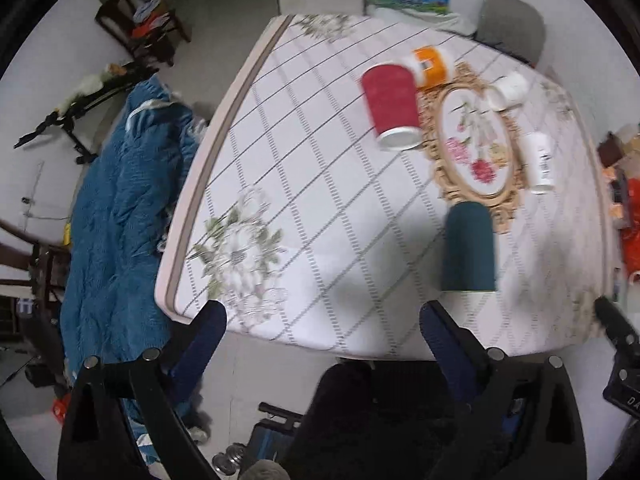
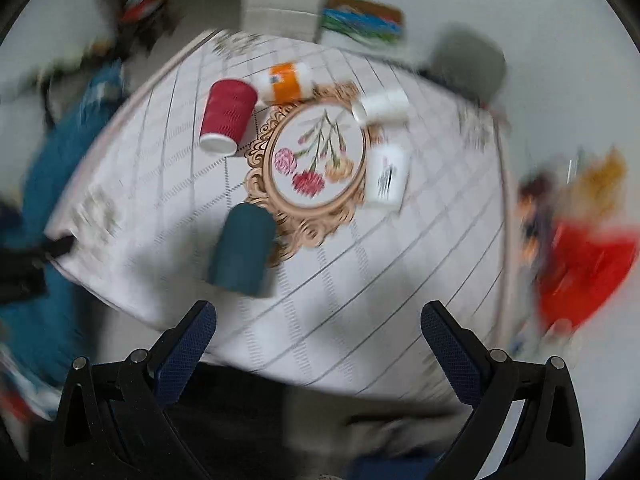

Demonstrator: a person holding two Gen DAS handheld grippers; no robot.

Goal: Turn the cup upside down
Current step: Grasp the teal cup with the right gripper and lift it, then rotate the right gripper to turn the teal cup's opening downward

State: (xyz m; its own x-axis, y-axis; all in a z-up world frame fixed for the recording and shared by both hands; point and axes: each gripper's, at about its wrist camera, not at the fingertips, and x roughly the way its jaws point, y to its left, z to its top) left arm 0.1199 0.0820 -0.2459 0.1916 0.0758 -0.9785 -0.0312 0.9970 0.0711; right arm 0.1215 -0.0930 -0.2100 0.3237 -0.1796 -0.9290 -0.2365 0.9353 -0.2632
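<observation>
Both tongs wide open, nothing held: left gripper (image 1: pixel 322 322) and right gripper (image 2: pixel 319 320) hover above the near edge of the white quilted table (image 1: pixel 312 208) w/ grid lines.

Red ribbed paper cup (image 1: pixel 392 106) stands rim-down, toward the far-left part, just beside the gold-framed oval flower mat (image 1: pixel 476 144) at table centre. Dark teal cup (image 1: pixel 469 248), also rim-down, sits at the mat's near edge, closest to the tongs.

Orange-and-white bottle (image 1: pixel 432 66) lies behind the red cup. Two white containers (image 2: pixel 384 108) (image 2: pixel 387 178) on the mat's right side. Right wrist view blurred.
</observation>
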